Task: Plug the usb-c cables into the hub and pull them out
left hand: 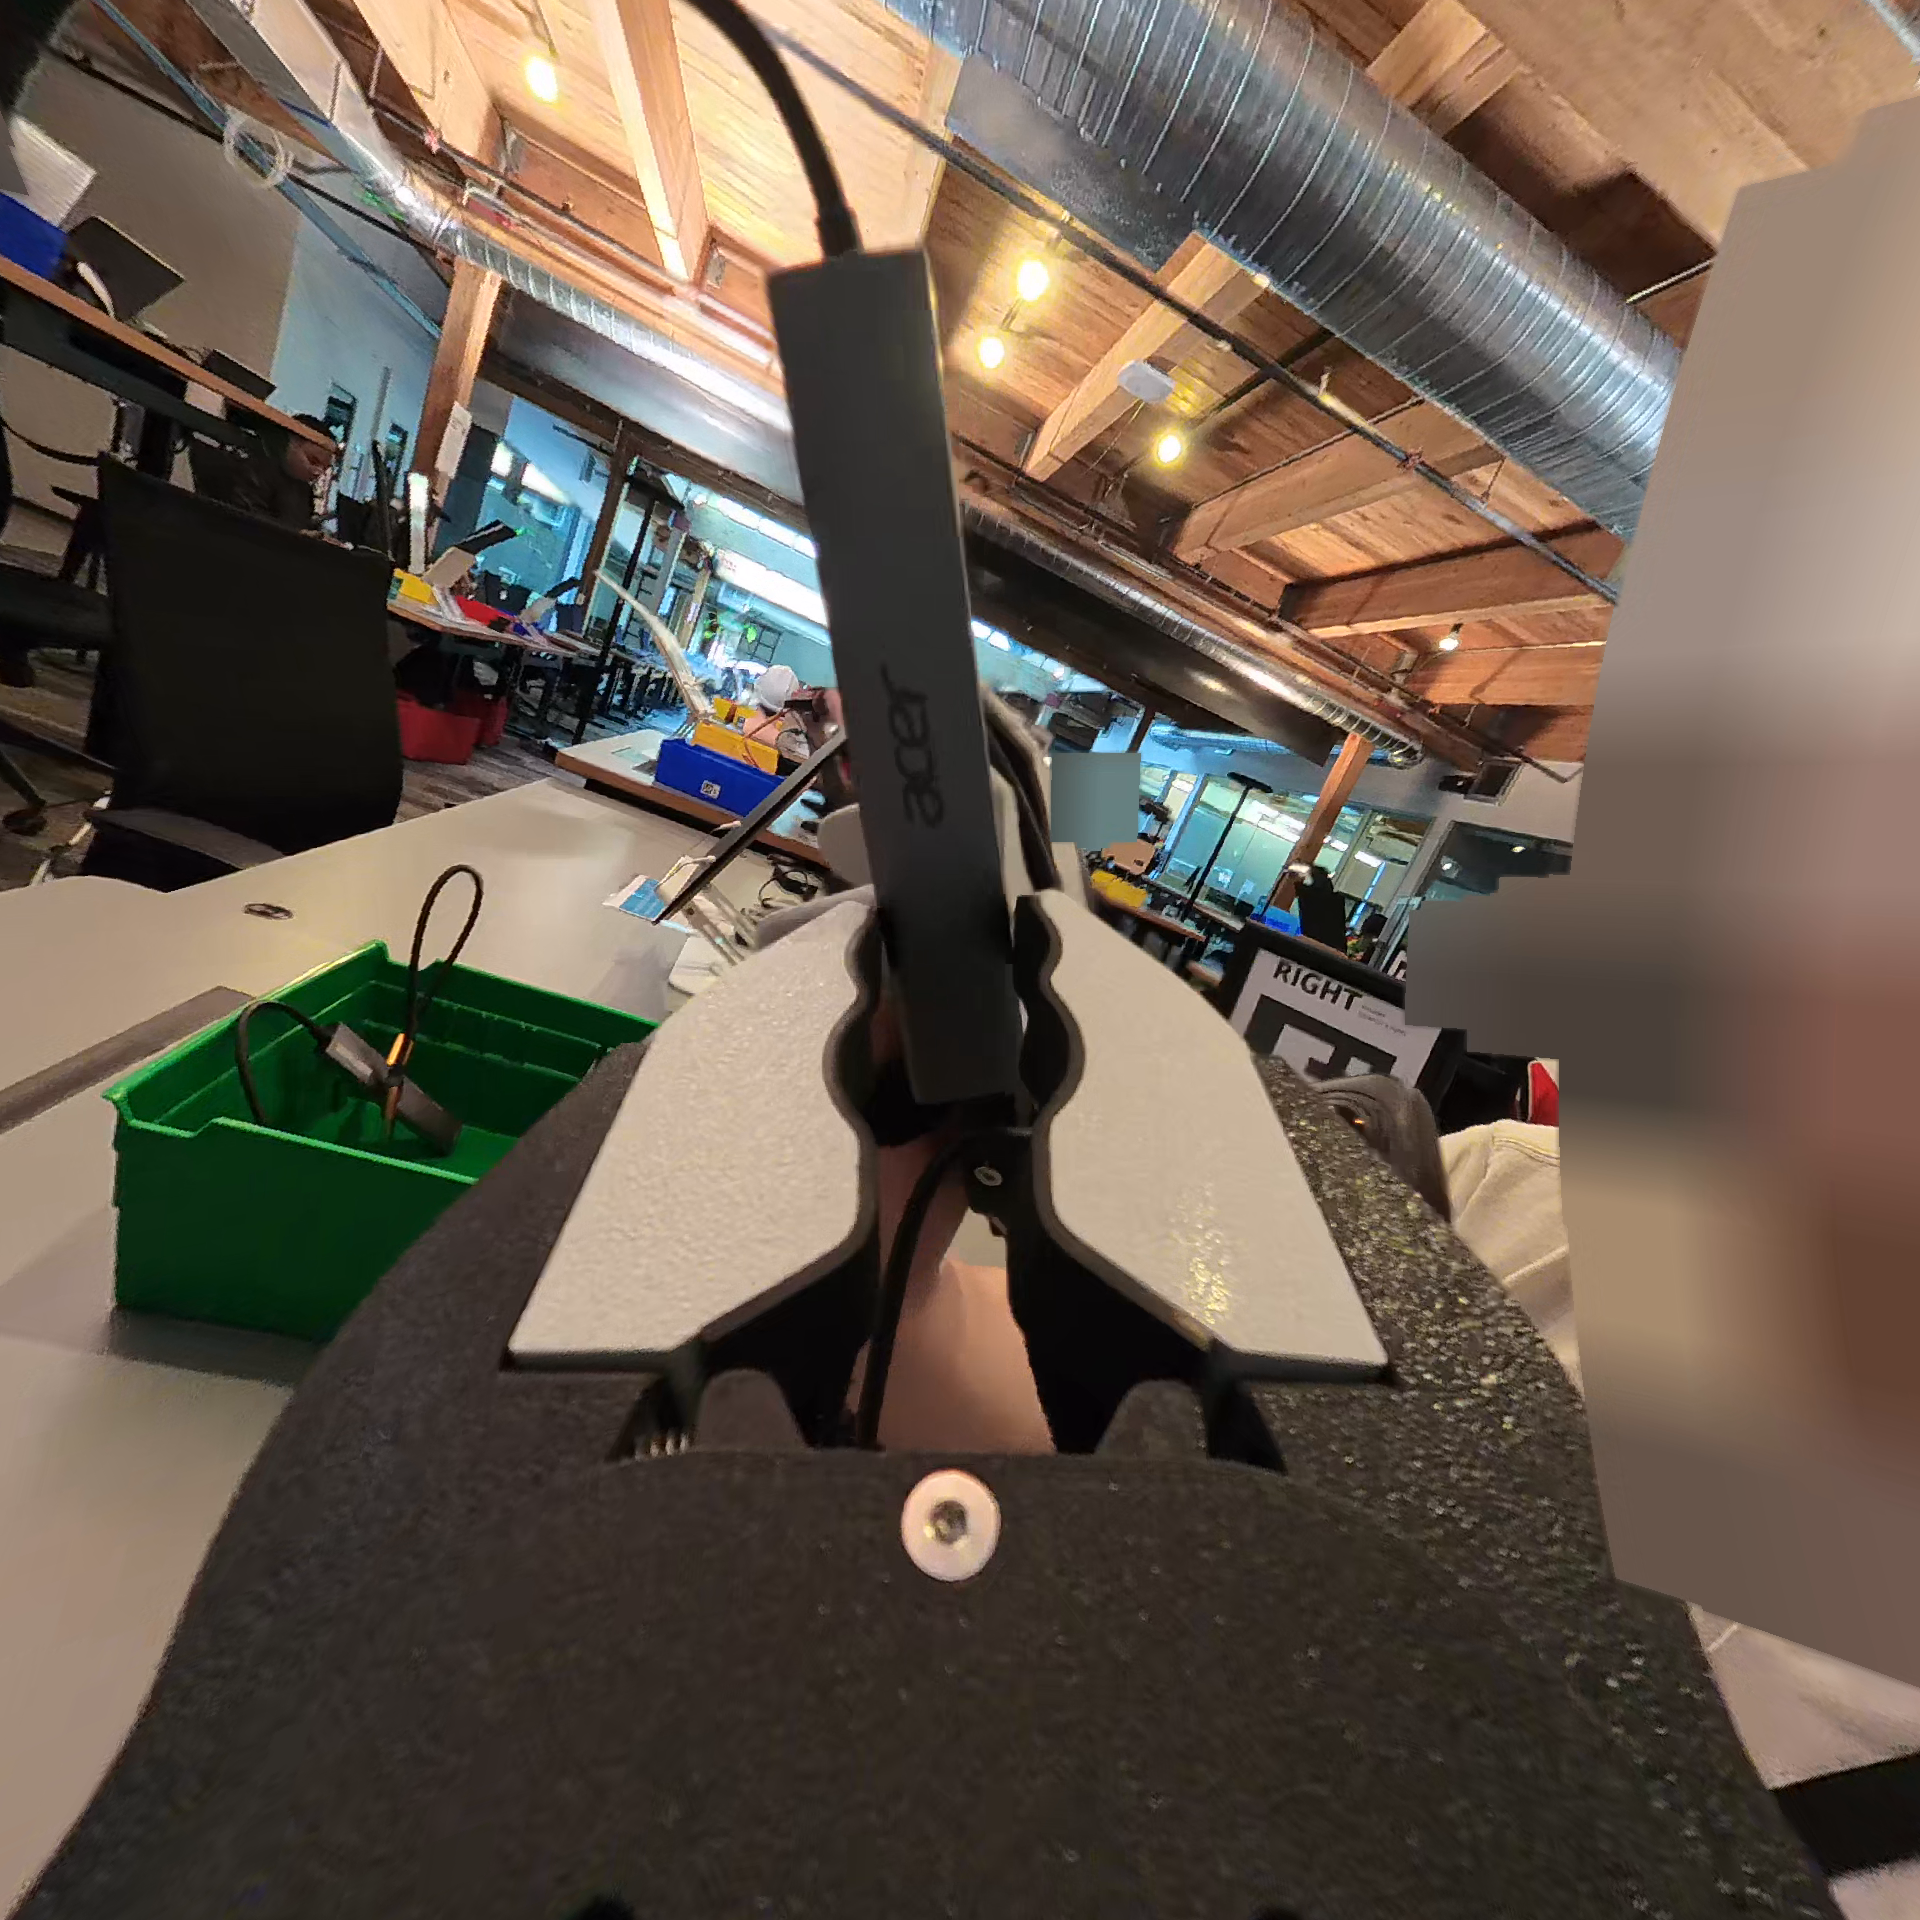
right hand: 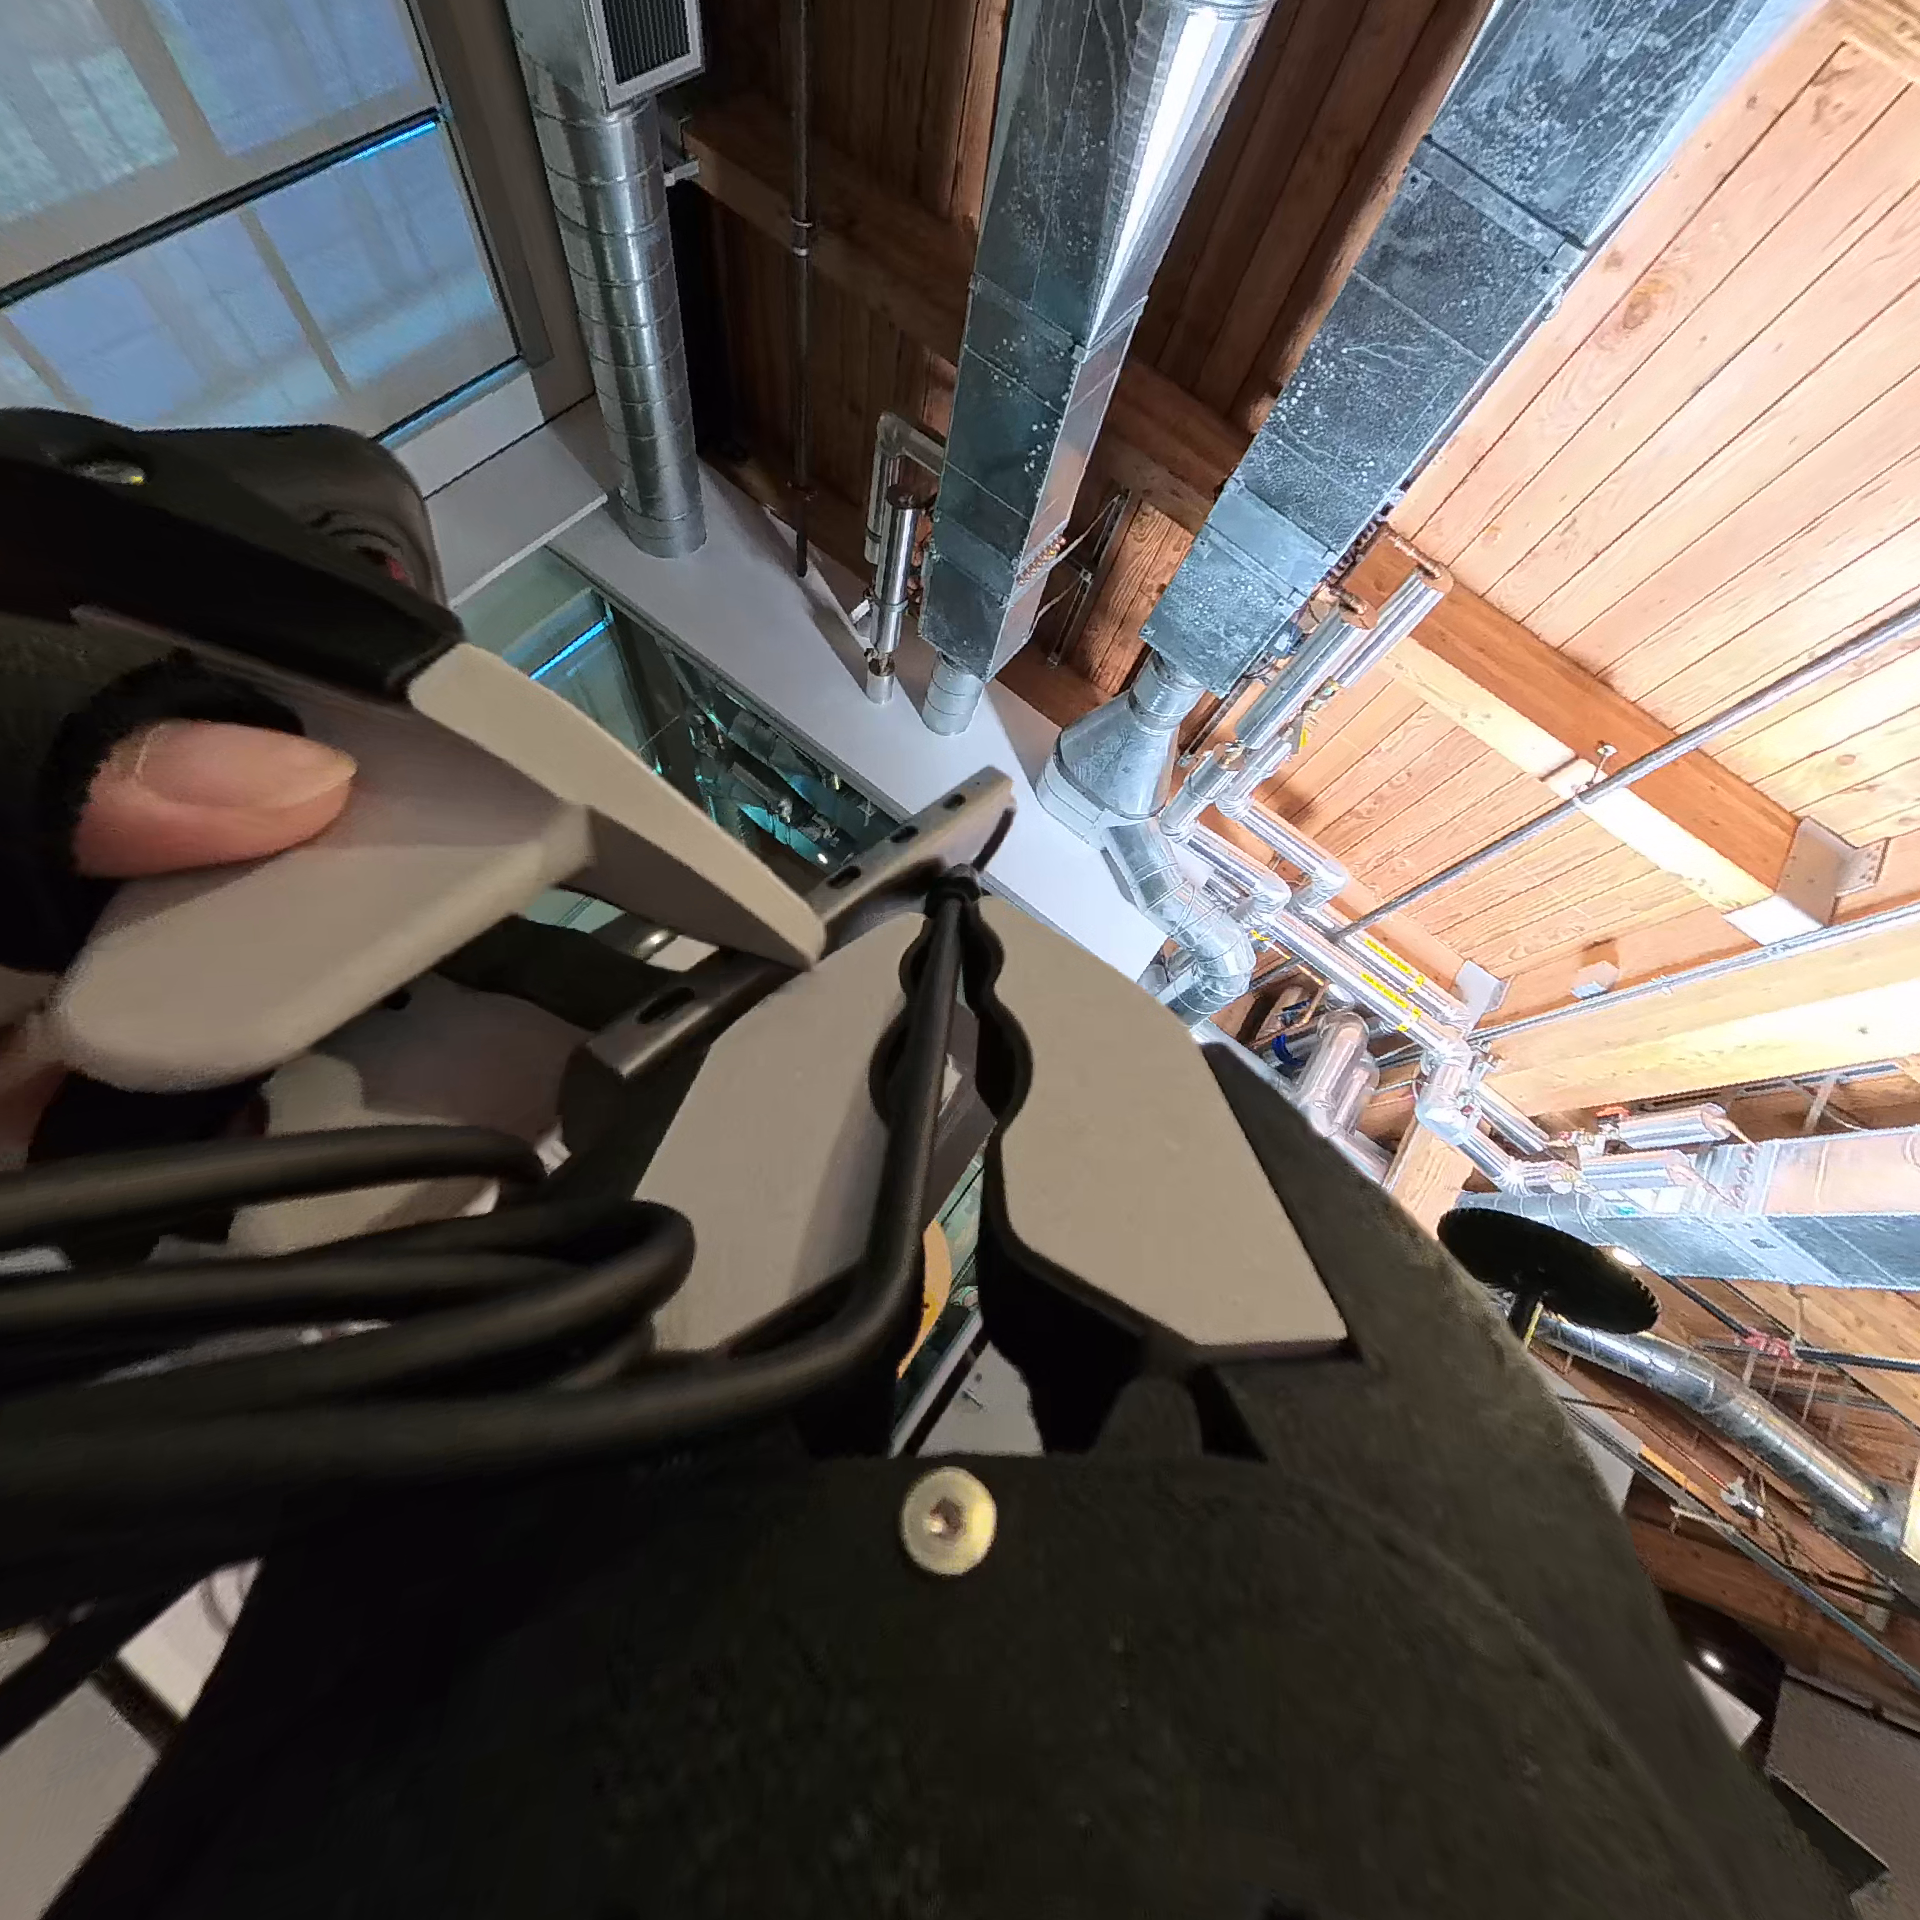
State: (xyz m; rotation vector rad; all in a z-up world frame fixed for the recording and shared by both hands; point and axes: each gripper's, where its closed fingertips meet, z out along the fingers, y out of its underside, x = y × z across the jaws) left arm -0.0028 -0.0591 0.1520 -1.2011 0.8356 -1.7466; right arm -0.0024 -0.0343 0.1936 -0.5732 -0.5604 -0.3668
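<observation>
In the left wrist view my left gripper (left hand: 945, 935) is shut on the lower end of a slim grey usb hub (left hand: 883, 520). The hub stands upright, with its own black lead (left hand: 790, 114) leaving from the top. In the right wrist view my right gripper (right hand: 961, 935) is shut on a thin black usb-c cable (right hand: 930, 1049). The cable's plug end (right hand: 961, 883) touches the hub's port edge (right hand: 914, 831); I cannot tell whether it is seated. A finger of the left gripper (right hand: 582, 790) clamps the hub from the left there, with a gloved hand on it.
A green bin (left hand: 260, 1226) stands on the grey table (left hand: 83, 1507) to the left, holding another small hub (left hand: 400, 1091) and a looped cable (left hand: 447, 935). Coiled black cable (right hand: 416, 1278) hangs left of my right gripper. A person sits close on the right. Left tips to right tips: about 5 cm.
</observation>
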